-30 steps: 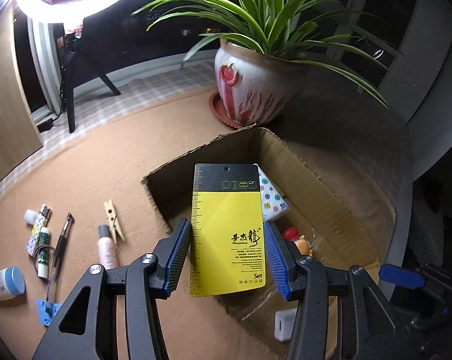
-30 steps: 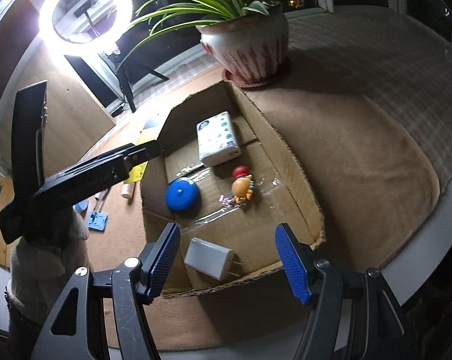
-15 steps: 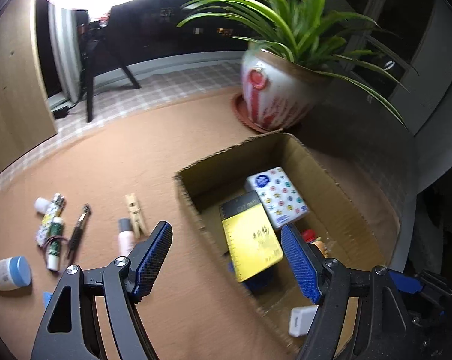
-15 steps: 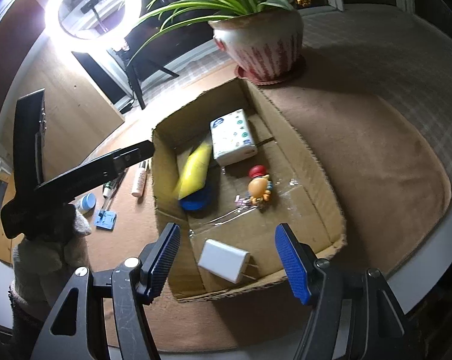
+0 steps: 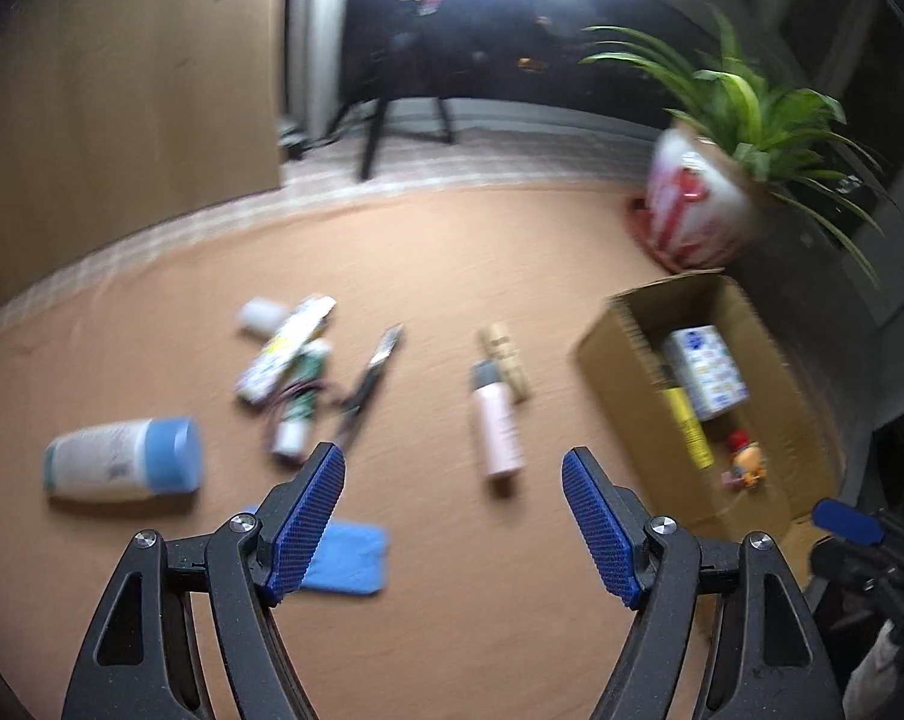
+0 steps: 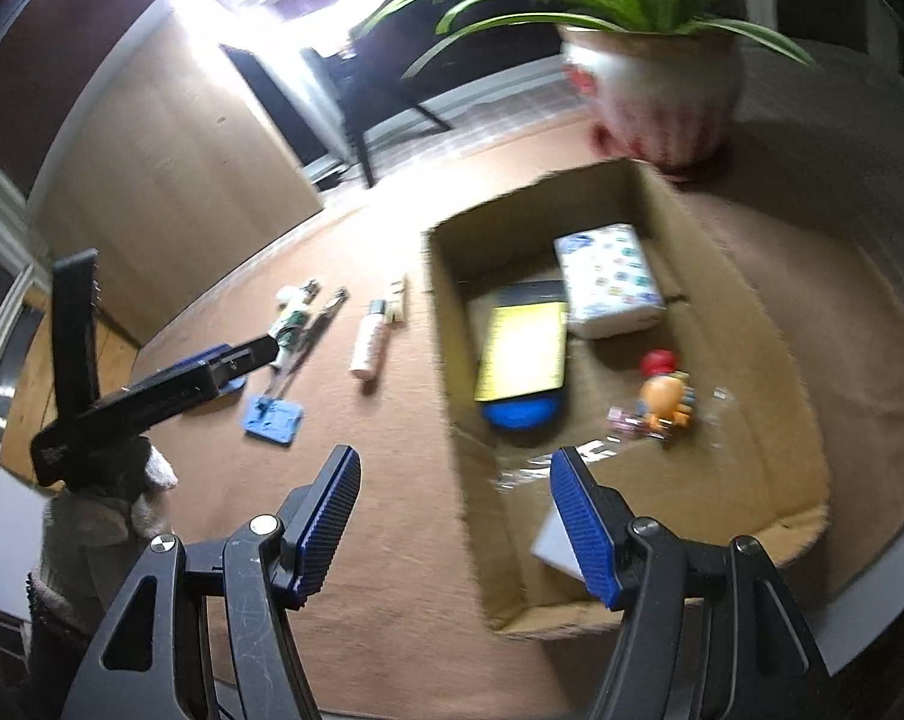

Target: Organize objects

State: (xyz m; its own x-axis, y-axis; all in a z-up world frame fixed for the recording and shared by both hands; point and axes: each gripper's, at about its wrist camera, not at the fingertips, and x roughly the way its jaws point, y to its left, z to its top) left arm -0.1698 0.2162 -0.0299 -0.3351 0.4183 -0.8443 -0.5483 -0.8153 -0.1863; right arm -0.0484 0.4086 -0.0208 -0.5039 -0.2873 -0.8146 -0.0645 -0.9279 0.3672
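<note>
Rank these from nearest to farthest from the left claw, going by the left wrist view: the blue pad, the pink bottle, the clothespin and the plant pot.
1. Blue pad: just below the left claw, by its left finger.
2. Pink bottle: ahead, slightly right.
3. Clothespin: just beyond the bottle's cap.
4. Plant pot: far right, past the cardboard box.
</note>
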